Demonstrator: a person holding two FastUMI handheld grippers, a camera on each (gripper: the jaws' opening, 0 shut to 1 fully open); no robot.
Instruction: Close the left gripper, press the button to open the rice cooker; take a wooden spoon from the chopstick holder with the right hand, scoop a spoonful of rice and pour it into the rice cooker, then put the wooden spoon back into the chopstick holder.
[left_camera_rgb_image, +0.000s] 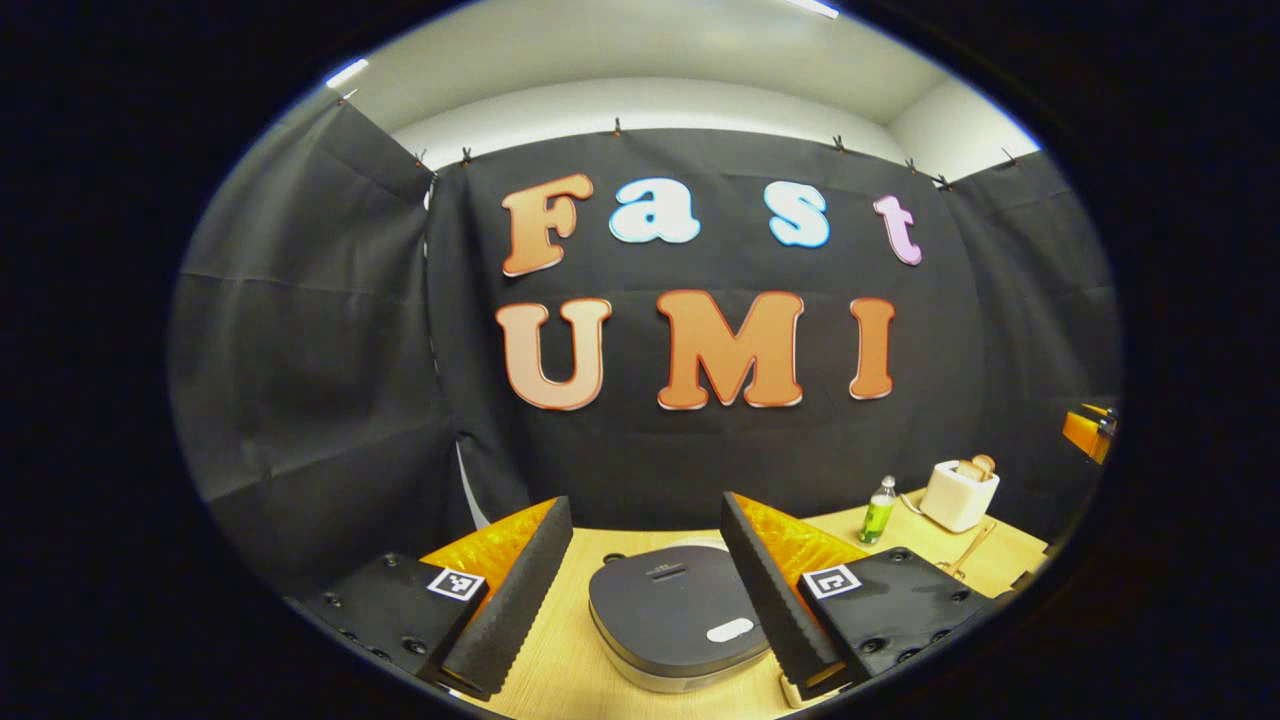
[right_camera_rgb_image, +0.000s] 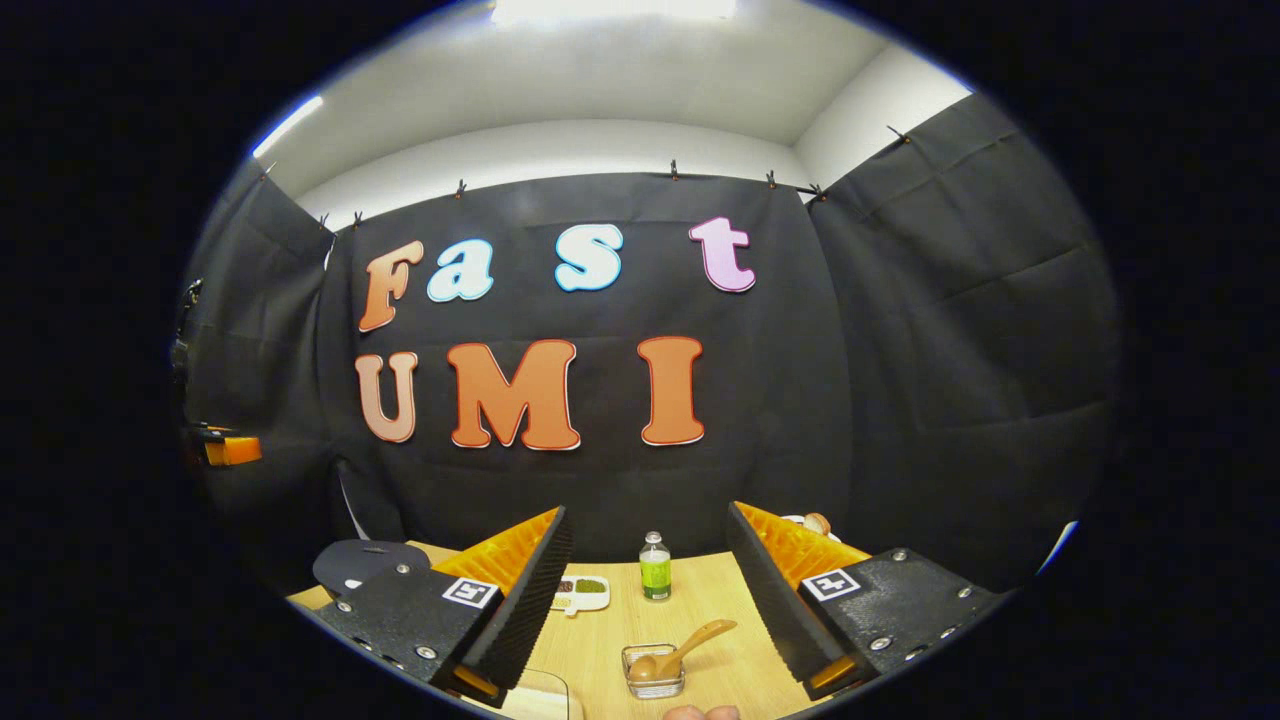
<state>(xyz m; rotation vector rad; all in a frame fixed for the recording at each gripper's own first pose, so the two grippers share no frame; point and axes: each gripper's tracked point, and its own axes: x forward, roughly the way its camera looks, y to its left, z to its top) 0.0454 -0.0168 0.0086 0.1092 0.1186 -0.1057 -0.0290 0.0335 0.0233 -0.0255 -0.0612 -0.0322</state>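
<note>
The dark rice cooker (left_camera_rgb_image: 676, 610) sits on the wooden table with its lid down and a pale oval button (left_camera_rgb_image: 730, 630) near its front. My left gripper (left_camera_rgb_image: 645, 515) hovers above it, open, with the cooker between and below its fingers. Farther right stands the white chopstick holder (left_camera_rgb_image: 958, 493) with wooden handles sticking out. My right gripper (right_camera_rgb_image: 648, 512) is open and holds nothing. Below it a wooden spoon (right_camera_rgb_image: 690, 645) rests in a small glass dish (right_camera_rgb_image: 653, 678). The cooker's lid (right_camera_rgb_image: 365, 565) shows at the left, and the holder (right_camera_rgb_image: 815, 522) peeks over the right finger.
A small green bottle (right_camera_rgb_image: 655, 567) stands at the table's back edge, also in the left gripper view (left_camera_rgb_image: 879, 510). A white divided dish (right_camera_rgb_image: 580, 592) with dark and green contents lies left of it. A clear container (right_camera_rgb_image: 535, 700) sits at the near edge. Black cloth walls close in the table.
</note>
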